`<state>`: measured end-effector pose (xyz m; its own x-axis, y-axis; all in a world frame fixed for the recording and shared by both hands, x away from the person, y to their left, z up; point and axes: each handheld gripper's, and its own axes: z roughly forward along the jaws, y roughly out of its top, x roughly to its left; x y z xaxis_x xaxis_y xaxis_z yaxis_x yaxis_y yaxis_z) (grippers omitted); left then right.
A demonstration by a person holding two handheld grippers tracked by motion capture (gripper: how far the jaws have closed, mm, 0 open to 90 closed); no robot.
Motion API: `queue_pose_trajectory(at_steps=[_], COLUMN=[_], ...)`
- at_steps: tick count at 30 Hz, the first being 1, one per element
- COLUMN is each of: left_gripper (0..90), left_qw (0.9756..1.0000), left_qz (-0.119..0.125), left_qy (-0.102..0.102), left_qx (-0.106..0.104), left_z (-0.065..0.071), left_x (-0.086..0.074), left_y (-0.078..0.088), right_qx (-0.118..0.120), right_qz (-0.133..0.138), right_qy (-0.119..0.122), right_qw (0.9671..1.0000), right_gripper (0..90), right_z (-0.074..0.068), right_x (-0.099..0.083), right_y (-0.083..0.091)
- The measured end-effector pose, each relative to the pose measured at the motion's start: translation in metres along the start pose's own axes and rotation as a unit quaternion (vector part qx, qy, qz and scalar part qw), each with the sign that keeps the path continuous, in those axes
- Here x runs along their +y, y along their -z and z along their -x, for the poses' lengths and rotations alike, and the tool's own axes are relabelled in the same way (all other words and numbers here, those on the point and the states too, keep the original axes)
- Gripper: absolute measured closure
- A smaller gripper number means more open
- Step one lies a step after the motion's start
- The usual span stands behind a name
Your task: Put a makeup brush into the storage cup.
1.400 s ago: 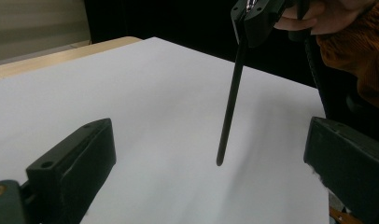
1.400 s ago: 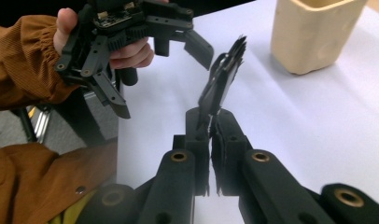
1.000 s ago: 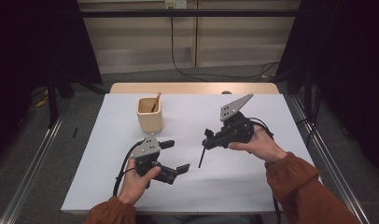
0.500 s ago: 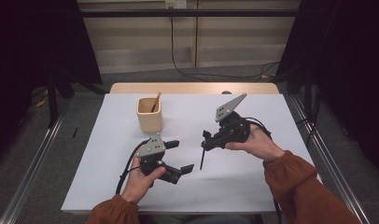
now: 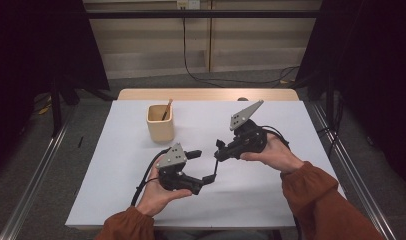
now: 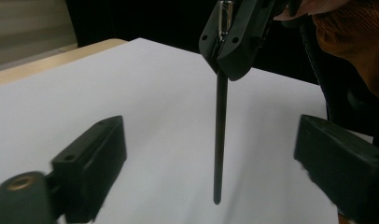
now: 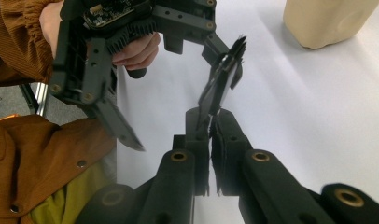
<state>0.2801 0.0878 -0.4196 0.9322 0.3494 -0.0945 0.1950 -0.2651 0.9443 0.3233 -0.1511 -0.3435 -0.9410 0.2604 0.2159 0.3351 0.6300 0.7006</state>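
Right gripper (image 5: 220,151): jaws clamped on the top of a thin black stick (image 6: 220,140), held above the table (image 5: 291,190).
Stick: hangs almost upright from those jaws, tip just over the white tabletop, between the left gripper's two jaws and touching neither.
Left gripper (image 5: 201,167): jaws wide apart and just closing in, one on each side of the stick.
Cup (image 5: 160,123): tan, near the far left of the table, well apart from both grippers; another stick (image 5: 167,108) leans inside it.

White sheet (image 5: 291,125) covering a wooden table (image 5: 206,94). Grey floor (image 5: 41,165) lying around it, metal rails (image 5: 33,185) running along both sides. Pale panelled wall (image 5: 201,45) behind, black cables (image 5: 196,75) hanging down. Dark curtains (image 5: 36,45) flanking, dim light.
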Motion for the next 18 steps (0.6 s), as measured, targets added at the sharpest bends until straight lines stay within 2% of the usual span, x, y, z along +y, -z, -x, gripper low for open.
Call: queue_pose_trajectory(at_steps=[1,2,3,7,10,12,13,15,16,18], left_gripper=[16.8,23.8,29.6,41.3,47.7,53.7,55.6,59.9,61.3,65.0], left_qw=[1.0,1.0,1.0,0.9999,0.9999,0.9998,0.9999,0.9998,0.9999,0.9998], left_qz=[-0.002,-0.002,0.001,-0.004,-0.006,-0.003,-0.002,-0.002,-0.004,-0.01], left_qy=[-0.006,-0.006,0.0,0.003,0.001,0.008,0.008,0.008,0.005,0.003], left_qx=[0.0,-0.006,-0.006,-0.014,-0.014,-0.018,-0.013,-0.019,-0.014,-0.018], left_z=[0.001,0.0012,0.0011,-0.0014,-0.0006,-0.0009,-0.0007,-0.0008,-0.0002,-0.0004], left_x=[0.0005,0.001,0.0012,0.0007,0.0001,-0.0001,0.0,-0.0001,-0.0003,-0.0006], left_y=[-0.0004,-0.0004,-0.0006,-0.0033,-0.0056,-0.0069,-0.0074,-0.0081,-0.0088,-0.0096], right_qx=[0.0,0.0,0.0,0.001,0.001,0.001,0.0,0.001,0.002,0.002], right_qz=[0.0,0.0,0.001,0.001,0.002,0.004,0.004,0.004,0.006,0.007], right_qy=[0.001,0.002,0.002,0.002,0.003,0.003,0.003,0.003,0.004,0.004], right_qw=[1.0,1.0,1.0,1.0,1.0,1.0,1.0,1.0,1.0,1.0], right_gripper=[85.0,85.0,85.0,85.0,85.0,85.0,85.0,85.0,85.0,85.0], right_z=[0.0003,0.0005,0.0003,0.0004,-0.0004,-0.0004,-0.0004,-0.0012,-0.0014,-0.0014], right_x=[0.0001,0.0001,0.0001,0.001,0.002,0.0022,0.0022,0.0021,0.0022,0.0026], right_y=[-0.0001,-0.0004,-0.0006,-0.0008,-0.0005,0.0,0.0,-0.0003,-0.0005,-0.0007])
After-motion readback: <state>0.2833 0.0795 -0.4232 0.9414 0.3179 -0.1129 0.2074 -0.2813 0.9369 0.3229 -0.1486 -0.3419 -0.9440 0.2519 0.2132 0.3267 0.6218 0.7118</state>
